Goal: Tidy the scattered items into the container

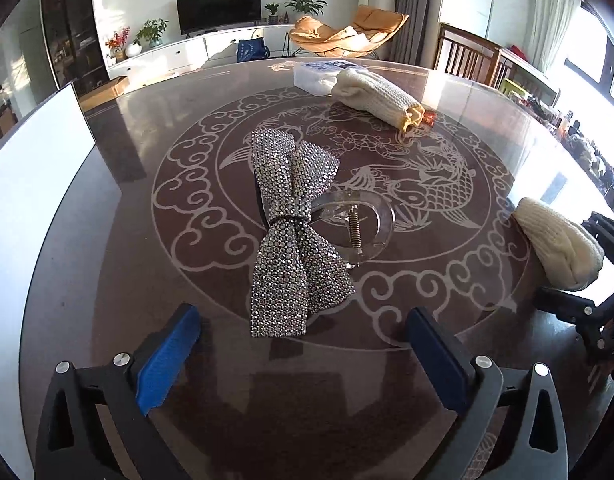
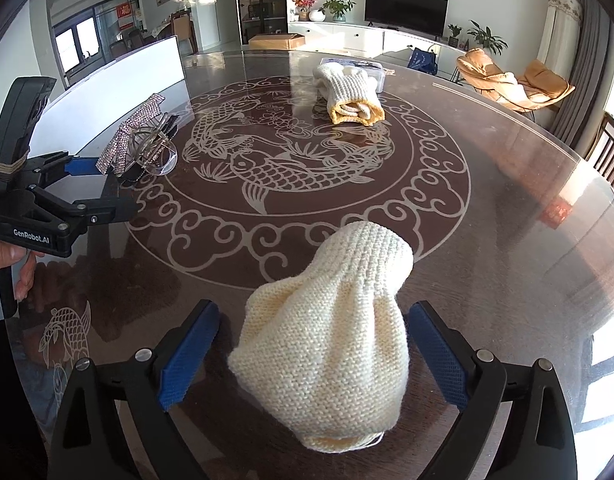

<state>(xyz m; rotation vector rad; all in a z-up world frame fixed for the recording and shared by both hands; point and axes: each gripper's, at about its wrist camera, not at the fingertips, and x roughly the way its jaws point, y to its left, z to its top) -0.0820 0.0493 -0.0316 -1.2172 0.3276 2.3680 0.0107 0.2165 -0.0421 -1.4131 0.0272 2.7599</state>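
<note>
Plainly, rhinestone-studded bow clip (image 1: 295, 236), knit pouch (image 2: 331, 344)

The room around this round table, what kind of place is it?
Most likely a home living and dining room. A television stands on a low white cabinet, an orange lounge chair sits near the curtains, and wooden dining chairs stand by the table.

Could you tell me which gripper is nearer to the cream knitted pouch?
Right. The right gripper straddles the cream knitted pouch, open; the left gripper sits off beside it, facing the rhinestone bow clip.
</note>
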